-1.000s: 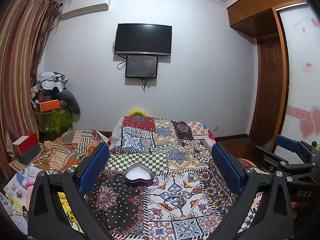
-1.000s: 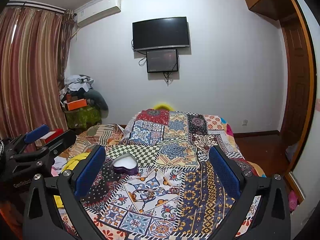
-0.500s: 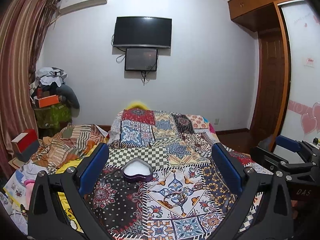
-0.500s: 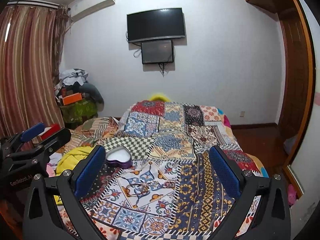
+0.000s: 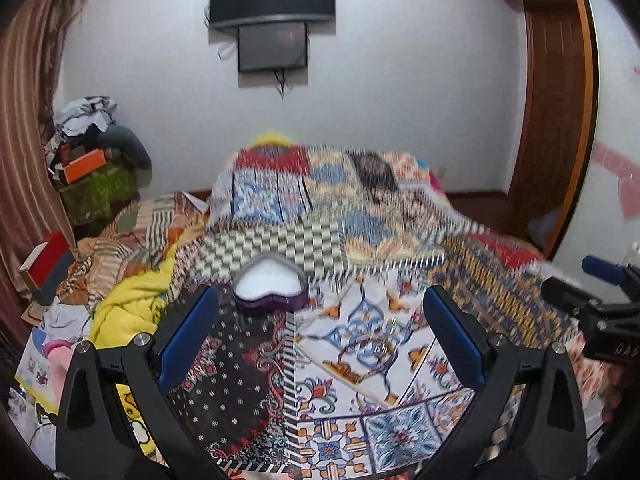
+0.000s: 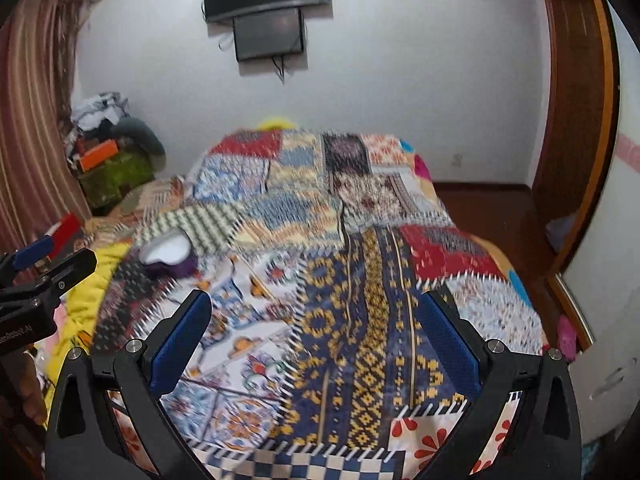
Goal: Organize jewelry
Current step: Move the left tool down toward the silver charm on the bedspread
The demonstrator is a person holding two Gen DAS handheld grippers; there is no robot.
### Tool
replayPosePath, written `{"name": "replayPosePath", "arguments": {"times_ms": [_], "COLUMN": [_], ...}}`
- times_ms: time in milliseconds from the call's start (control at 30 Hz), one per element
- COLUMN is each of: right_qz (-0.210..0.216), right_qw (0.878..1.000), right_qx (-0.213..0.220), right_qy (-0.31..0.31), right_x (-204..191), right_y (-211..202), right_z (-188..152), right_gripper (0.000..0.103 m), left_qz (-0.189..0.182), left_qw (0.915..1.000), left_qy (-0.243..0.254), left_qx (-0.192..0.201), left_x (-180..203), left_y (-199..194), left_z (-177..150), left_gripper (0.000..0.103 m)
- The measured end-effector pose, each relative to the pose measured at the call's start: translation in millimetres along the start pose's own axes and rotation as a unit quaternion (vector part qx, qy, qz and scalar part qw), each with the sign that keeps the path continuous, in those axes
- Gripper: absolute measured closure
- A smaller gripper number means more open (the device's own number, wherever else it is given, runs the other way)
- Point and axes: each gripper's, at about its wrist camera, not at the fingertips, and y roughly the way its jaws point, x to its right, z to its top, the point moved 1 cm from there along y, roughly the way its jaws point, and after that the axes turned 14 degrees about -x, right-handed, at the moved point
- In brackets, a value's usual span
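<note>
Right gripper body, right of the patchwork bedspread: "DAS"
Left gripper body: white lettering, blurred, unreadable

box on bedspread | bracelet right-front of box

Open stretch of patchwork bed between the spread fingers of the left tool, nothing gripped. Heart-shaped box just above the left finger, center-left of frame. Thin jewelry, blurred, lying on the white patch below right of the box. Crumpled yellow cloth and clutter crowding the left edge. Right tool likewise spread over bare quilt; left tool at far left of that frame.
</note>
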Motion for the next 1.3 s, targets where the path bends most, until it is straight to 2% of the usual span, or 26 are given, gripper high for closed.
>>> {"name": "replayPosePath", "arguments": {"times_ms": [67,200,400,467,533,567,700,767,833,1000,1300], "right_qz": [-0.001,0.014,0.052,0.061,0.07,0.076,0.079,0.084,0.088,0.097,0.078], "right_qw": [1.0,0.999,0.995,0.994,0.992,0.991,0.988,0.986,0.984,0.98,0.979], "right_qx": [-0.016,-0.045,-0.079,-0.091,-0.102,-0.109,-0.126,-0.136,-0.145,-0.167,-0.187], "right_qy": [-0.007,-0.018,-0.019,-0.023,-0.026,-0.028,-0.036,-0.041,-0.047,-0.046,-0.029], "right_x": [-1,-3,-3,-4,-4,-6,-12,-15,-19,-22,-11], "right_y": [9,28,50,55,60,61,67,70,73,85,105], "right_z": [-3,-5,-6,-6,-7,-8,-12,-15,-18,-22,-12], "right_gripper": [0.003,0.018,0.039,0.043,0.05,0.052,0.053,0.053,0.054,0.067,0.068], "left_qz": [-0.004,-0.01,-0.048,-0.065,-0.088,-0.095,-0.115,-0.12,-0.124,-0.136,-0.155], "left_qw": [0.9997,0.9978,0.9911,0.9883,0.9846,0.9831,0.979,0.9771,0.9754,0.9727,0.9685], "left_qy": [0.01,0.022,0.02,0.019,0.02,0.022,0.03,0.031,0.031,0.022,0.012], "left_qx": [-0.022,-0.061,-0.123,-0.137,-0.15,-0.155,-0.166,-0.173,-0.18,-0.187,-0.195], "left_x": [2,3,3,4,9,11,19,21,22,17,13], "left_y": [15,43,78,87,96,100,112,116,120,120,128], "left_z": [-6,-17,-26,-26,-26,-25,-25,-25,-27,-33,-31], "left_gripper": [0.0,0.002,0.025,0.038,0.046,0.05,0.056,0.067,0.072,0.078,0.078]}}
